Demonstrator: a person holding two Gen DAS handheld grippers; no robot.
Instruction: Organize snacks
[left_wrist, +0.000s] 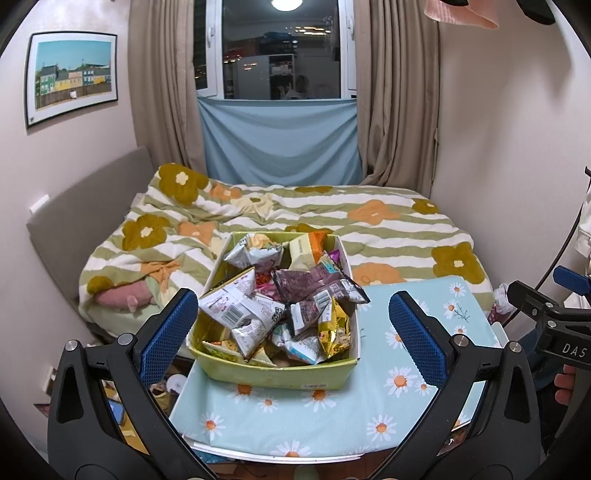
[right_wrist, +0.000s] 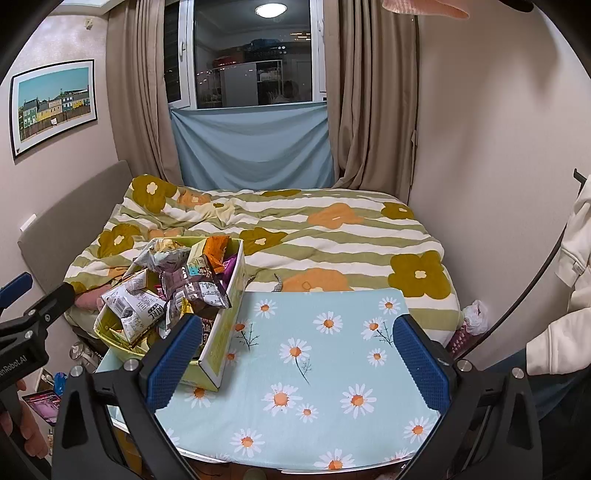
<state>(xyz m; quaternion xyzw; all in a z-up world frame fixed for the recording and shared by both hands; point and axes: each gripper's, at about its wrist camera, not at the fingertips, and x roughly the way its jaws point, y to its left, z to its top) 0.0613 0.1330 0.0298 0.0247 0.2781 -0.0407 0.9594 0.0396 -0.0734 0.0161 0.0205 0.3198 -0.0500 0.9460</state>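
Yellow-green box (left_wrist: 275, 374) heaped with snack packets (left_wrist: 240, 308) sits centre frame in left wrist view, on daisy cloth (left_wrist: 406, 373). Left gripper (left_wrist: 291, 328) wide, empty, box dead ahead, long axis running away from camera. Right gripper (right_wrist: 295, 362) wide, empty; box (right_wrist: 218, 354) left of centre. Left hand judged nearer.
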